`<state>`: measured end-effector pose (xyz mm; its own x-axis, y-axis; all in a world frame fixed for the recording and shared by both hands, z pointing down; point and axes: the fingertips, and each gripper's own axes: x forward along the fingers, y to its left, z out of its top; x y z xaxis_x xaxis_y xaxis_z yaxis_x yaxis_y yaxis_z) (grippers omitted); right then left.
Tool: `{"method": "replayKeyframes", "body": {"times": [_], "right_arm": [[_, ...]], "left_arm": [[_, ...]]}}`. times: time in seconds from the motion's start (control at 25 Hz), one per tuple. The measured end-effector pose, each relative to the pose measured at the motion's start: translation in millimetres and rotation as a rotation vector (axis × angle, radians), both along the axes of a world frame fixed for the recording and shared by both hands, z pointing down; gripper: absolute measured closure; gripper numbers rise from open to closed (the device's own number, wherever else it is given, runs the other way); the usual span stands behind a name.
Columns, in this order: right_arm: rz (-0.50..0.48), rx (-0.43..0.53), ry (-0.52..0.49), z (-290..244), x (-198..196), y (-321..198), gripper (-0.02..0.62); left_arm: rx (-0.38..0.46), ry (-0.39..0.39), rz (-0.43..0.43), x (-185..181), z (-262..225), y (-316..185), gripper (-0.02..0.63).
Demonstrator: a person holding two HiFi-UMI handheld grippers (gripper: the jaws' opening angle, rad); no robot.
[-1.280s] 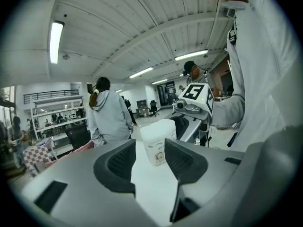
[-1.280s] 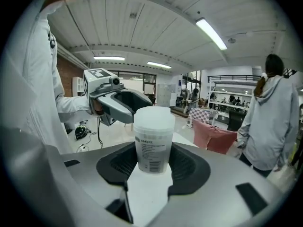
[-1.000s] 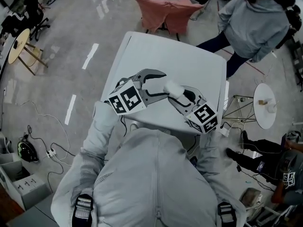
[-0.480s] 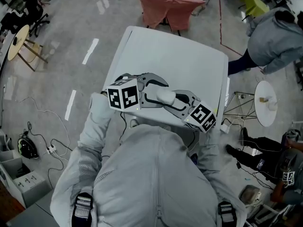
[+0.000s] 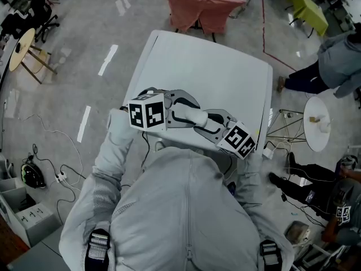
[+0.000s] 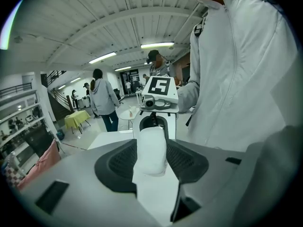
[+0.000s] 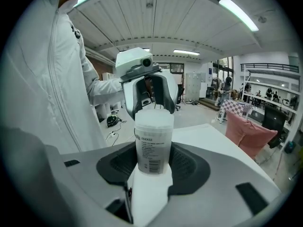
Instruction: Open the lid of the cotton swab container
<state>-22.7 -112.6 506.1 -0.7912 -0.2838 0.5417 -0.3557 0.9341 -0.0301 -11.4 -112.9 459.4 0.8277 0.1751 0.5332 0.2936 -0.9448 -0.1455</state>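
**Ana:** White plastic tub, the cotton swab container [image 7: 152, 143]: where is it?

**Ben:** Over the bench's [image 5: 225, 72] near edge, clamped by its labelled body in the right tongs [image 7: 152, 167].

**Ana:** And the lid [image 6: 151, 145]?

**Ben:** On, as far as I see. The left tongs [image 6: 151, 163] have just been closing, and their pads meet the lid end. Both grips look made; getting the lid off remains.
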Motion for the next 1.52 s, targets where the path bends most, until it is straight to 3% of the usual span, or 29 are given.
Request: {"method": "replayKeyframes", "body": {"times": [0.2, 0.32, 0.52, 0.68, 0.88, 1.2, 1.52], "right_arm": [[-0.001, 0.010, 0.001, 1, 4, -2, 0.374], [-0.006, 0.066, 0.028, -1, 3, -2, 0.376], [-0.023, 0.103, 0.071, 2, 1, -2, 0.376], [0.008, 0.088, -0.002, -8, 1, -8, 0.376], [0.009, 0.093, -0.011, -13, 2, -8, 0.376], [0.000, 0.107, -0.085, -28, -6, -3, 0.376], [0.007, 0.151, -0.030, -27, 2, 4, 0.376]], "left_arm": [[-0.029, 0.030, 0.012, 5, -3, -3, 0.405], [-0.086, 0.077, 0.023, 4, -12, -2, 0.410], [-0.154, 0.086, 0.024, 1, -13, -4, 0.413], [-0.174, 0.194, 0.008, 3, -28, -11, 0.402], [-0.118, 0.330, -0.090, 3, -55, -33, 0.442], [-0.040, 0.332, -0.165, 16, -52, -49, 0.512], [-0.178, 0.322, -0.208, 26, -44, -51, 0.517]]}}
